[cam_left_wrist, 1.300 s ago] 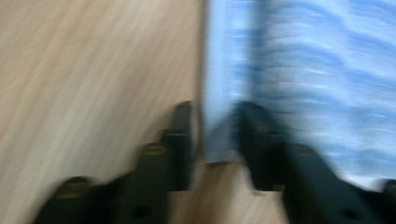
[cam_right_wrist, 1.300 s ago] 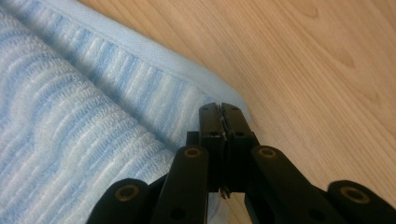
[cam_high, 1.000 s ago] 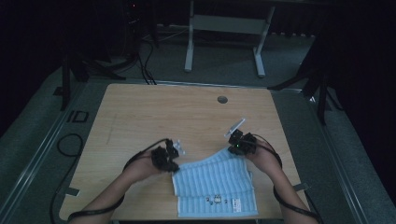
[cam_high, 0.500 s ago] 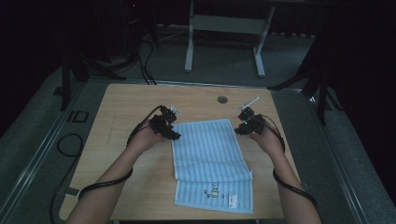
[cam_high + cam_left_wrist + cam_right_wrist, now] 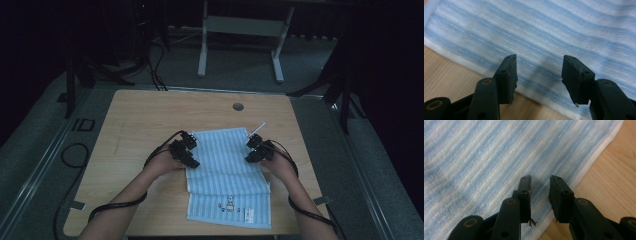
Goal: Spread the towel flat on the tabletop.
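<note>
**Striped towel lies flat between two tools**

Where the wooden counter (image 5: 150,115) runs toward the person, a blue-striped towel (image 5: 225,170) lies spread flat on its near middle. Left tool (image 5: 184,152) hangs over the towel's left edge, jaws moderately apart, gripping nothing. Right tool (image 5: 257,150) sits over the right edge, jaws narrower, having just been closing, nothing pinched.

A light wooden surface (image 5: 140,125) carries a blue-and-white striped towel (image 5: 227,180), spread flat towards its near edge.
</note>
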Demonstrator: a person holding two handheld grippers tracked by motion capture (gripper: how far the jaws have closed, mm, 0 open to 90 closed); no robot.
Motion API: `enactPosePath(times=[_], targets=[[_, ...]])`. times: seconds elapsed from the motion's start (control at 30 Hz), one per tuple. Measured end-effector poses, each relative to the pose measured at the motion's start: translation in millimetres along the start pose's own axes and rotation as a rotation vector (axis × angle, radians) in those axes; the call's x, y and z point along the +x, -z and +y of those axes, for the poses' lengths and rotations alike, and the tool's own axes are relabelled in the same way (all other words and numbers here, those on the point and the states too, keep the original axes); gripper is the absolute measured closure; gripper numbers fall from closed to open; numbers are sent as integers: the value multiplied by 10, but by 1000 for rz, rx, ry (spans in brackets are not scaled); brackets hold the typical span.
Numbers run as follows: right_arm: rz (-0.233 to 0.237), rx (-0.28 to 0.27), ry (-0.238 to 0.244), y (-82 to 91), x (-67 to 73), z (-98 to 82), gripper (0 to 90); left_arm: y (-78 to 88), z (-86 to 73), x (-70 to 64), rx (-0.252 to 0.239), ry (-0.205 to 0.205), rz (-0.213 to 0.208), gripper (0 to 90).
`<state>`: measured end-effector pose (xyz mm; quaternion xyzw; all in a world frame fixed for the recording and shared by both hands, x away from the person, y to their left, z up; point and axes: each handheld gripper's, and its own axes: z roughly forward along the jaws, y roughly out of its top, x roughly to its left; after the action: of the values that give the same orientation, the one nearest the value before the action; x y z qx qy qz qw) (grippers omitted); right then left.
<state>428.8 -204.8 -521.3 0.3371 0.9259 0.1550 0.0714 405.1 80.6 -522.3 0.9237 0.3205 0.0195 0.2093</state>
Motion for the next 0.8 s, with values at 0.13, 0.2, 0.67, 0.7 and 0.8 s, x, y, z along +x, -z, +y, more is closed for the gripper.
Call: enactPosePath(times=[0.13,0.2,0.67,0.7,0.8], targets=[[13,-10,-14,-11,-43,1,712,-58,35,80,0,20,1,461],[15,-9,-37,-30,-127,49,713,-78,103,187,-7,46,5,462],[-11,11,-114,-179,-485,463,679,-202,498,595,11,134,149,461],[-6,11,-117,-188,-510,487,671,-202,522,602,23,132,159,458],[15,26,-137,-196,-553,536,630,-155,543,567,13,123,157,456]])
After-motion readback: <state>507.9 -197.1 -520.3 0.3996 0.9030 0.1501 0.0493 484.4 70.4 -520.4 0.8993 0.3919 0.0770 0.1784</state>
